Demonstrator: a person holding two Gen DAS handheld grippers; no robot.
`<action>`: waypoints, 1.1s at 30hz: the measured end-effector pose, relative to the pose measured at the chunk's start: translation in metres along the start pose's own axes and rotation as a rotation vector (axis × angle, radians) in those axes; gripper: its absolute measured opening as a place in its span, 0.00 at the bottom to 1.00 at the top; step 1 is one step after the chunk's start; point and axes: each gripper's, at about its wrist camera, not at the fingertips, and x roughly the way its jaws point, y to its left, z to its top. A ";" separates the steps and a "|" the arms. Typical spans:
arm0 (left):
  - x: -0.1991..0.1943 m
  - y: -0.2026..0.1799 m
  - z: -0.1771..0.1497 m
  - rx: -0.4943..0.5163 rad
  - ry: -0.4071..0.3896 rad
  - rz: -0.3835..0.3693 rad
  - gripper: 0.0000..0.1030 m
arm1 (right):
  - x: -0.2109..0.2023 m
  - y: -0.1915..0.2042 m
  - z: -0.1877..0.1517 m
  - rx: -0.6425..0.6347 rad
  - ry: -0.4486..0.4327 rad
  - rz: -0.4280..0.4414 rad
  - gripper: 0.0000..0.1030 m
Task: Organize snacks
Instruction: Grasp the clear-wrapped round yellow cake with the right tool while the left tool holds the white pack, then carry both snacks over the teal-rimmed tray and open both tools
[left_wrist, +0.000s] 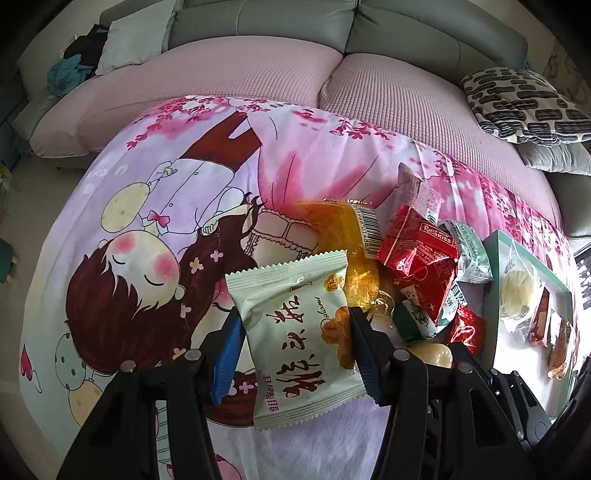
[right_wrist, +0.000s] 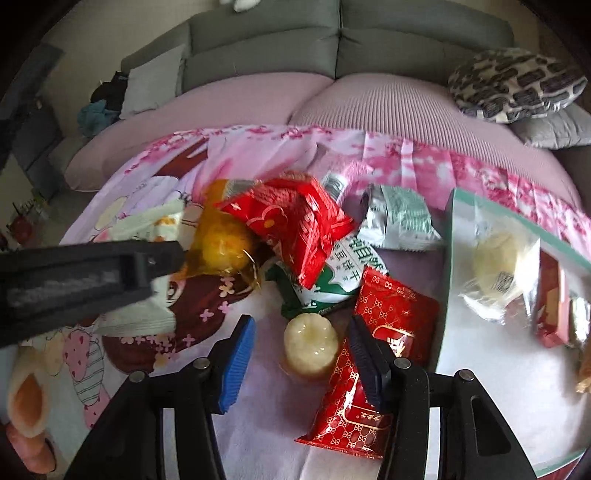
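My left gripper (left_wrist: 295, 325) is shut on a pale green snack packet (left_wrist: 295, 332) and holds it over the cartoon-print cloth (left_wrist: 147, 206). The same packet shows in the right wrist view (right_wrist: 147, 314), beside the left gripper's black body (right_wrist: 85, 280). My right gripper (right_wrist: 301, 332) is open, its jaws on either side of a small cream-coloured jelly cup (right_wrist: 310, 345). A red patterned packet (right_wrist: 369, 369) lies under its right finger. A pile of snacks sits beyond: a yellow wrapped cake (right_wrist: 221, 247), a red packet (right_wrist: 295, 221), a green-white packet (right_wrist: 332, 273) and a silver-green packet (right_wrist: 399, 218).
A teal-rimmed white box (right_wrist: 447, 236) at the right holds several snacks, among them a clear-wrapped bun (right_wrist: 495, 266); it also shows in the left wrist view (left_wrist: 493, 266). A sofa with pink cushions (left_wrist: 258, 74) and a patterned pillow (left_wrist: 524, 103) lies behind.
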 end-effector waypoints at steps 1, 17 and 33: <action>0.000 0.000 0.000 0.001 -0.001 0.000 0.56 | 0.000 0.001 0.000 -0.004 0.001 0.003 0.54; 0.025 0.004 -0.003 -0.011 0.074 0.036 0.56 | 0.021 0.020 -0.013 -0.055 0.106 -0.008 0.53; 0.020 0.010 -0.002 -0.040 0.051 0.029 0.56 | 0.005 0.022 -0.012 -0.069 0.047 -0.024 0.43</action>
